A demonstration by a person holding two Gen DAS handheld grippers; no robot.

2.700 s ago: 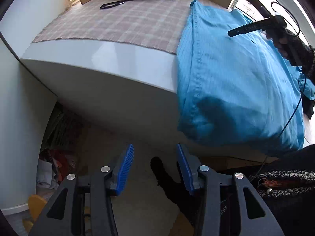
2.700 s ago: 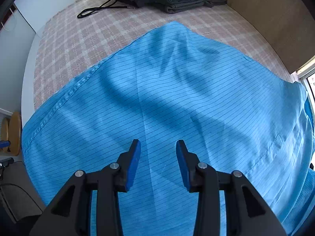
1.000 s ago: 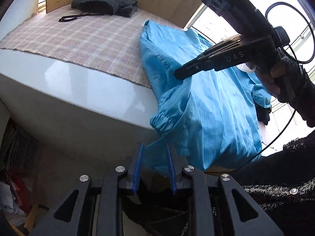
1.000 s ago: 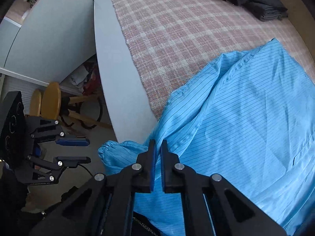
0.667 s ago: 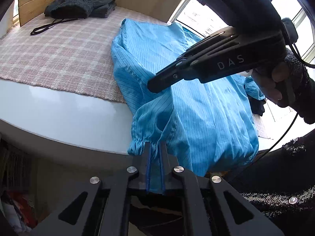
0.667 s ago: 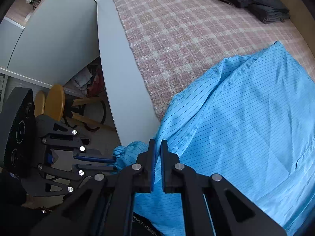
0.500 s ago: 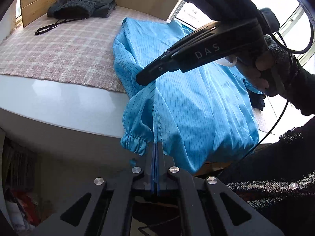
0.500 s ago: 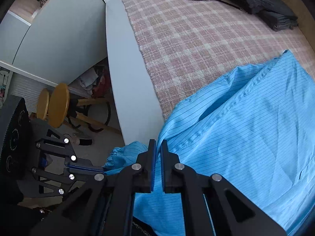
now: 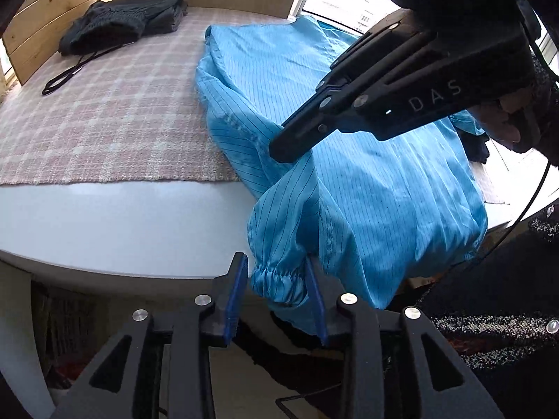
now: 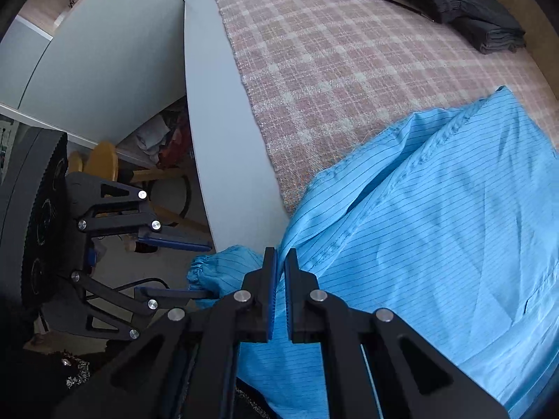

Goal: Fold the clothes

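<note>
A light blue pinstriped garment (image 9: 367, 174) lies on the pink plaid cloth (image 9: 104, 122) and hangs over the table's front edge. Its gathered sleeve cuff (image 9: 276, 276) hangs between the blue pads of my left gripper (image 9: 276, 289), which stands open around it. My right gripper (image 9: 279, 148) is shut on the sleeve fabric higher up, holding it just above the table edge. The right wrist view shows the right gripper (image 10: 281, 260) pinching the blue garment (image 10: 436, 227). In that view the open left gripper (image 10: 209, 269) sits at the left around the cuff (image 10: 216, 267).
Folded dark clothes (image 9: 122, 17) and a black cord (image 9: 77, 70) lie at the far end by the wooden wall. The white table edge (image 9: 122, 216) runs in front. A wooden stool (image 10: 101, 164) and clutter stand on the floor beyond it. A person's dark sleeve (image 9: 489, 296) is close by.
My left gripper was shut on the cuff half a second ago and now stands open around it. The right gripper stays shut on the sleeve and has shifted slightly.
</note>
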